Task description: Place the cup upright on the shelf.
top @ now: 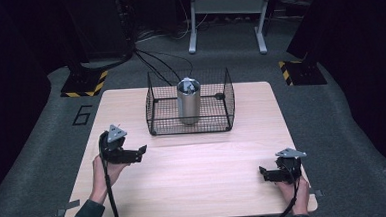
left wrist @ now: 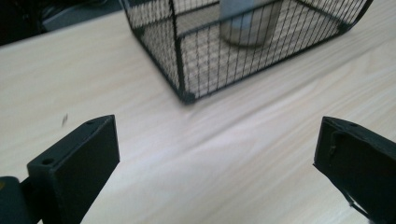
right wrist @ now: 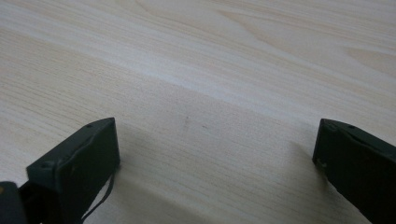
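Jaws on both my grippers stand wide apart with nothing between them. My left gripper [top: 133, 154] sits at lower left of the high view, my right gripper [top: 269, 174] at lower right, both over bare table [top: 199, 178]. At upper centre the metal canister [top: 188, 101] stands upright inside the wire basket [top: 153, 110], well apart from both. Judging from this, nothing is grasped yet; reaching in and lifting remain.

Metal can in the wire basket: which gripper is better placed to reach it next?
Probably left. The left gripper sits open near the basket, pointing toward the can; the right gripper rests farther away at the table's near edge.
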{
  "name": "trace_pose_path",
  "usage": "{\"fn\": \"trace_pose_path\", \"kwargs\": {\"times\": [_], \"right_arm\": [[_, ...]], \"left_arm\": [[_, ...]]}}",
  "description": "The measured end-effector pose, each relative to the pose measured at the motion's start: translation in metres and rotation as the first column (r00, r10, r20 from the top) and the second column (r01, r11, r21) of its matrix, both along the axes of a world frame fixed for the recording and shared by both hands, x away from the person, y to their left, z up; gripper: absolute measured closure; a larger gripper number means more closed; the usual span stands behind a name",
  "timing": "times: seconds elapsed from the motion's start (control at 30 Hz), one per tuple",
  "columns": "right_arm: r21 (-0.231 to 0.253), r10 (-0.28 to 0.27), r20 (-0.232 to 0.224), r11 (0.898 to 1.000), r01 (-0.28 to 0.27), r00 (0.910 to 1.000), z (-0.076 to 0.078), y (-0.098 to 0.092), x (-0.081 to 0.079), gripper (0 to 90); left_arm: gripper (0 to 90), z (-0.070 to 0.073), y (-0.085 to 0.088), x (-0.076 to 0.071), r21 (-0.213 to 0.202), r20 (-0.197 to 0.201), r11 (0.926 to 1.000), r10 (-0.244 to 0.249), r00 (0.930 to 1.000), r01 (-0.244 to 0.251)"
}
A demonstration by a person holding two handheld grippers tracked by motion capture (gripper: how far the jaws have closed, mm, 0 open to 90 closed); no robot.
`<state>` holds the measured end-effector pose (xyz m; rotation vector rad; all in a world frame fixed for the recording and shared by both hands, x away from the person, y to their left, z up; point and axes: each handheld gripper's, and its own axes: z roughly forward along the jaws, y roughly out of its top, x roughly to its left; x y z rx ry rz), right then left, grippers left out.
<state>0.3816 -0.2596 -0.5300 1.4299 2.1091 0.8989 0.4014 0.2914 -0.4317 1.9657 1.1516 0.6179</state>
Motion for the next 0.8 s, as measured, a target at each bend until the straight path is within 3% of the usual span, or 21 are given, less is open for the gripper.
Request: {"fn": "trace_pose_path", "kwargs": {"times": [0.23, 0.5, 0.8], "right_arm": [[0.0, 0.0, -0.001, 1.0, 0.0, 1.0, 0.0, 0.0, 0.0, 0.1], [0.0, 0.0, -0.001, 1.0, 0.0, 1.0, 0.0, 0.0, 0.0, 0.0], [0.0, 0.001, -0.002, 1.0, -0.001, 1.0, 0.0, 0.0, 0.0, 0.0]], "left_arm": [[0.1, -0.039, 0.021, -0.016, 0.0, -0.07, 0.9985, 0.054, 0.9961, -0.054], [0.0, -0.074, 0.037, -0.037, 0.028, -0.117, 0.9937, 0.111, 0.9868, -0.109], [0.0, -0.097, 0.042, -0.045, 0.066, -0.136, 0.9939, 0.097, 0.986, -0.089]]}}
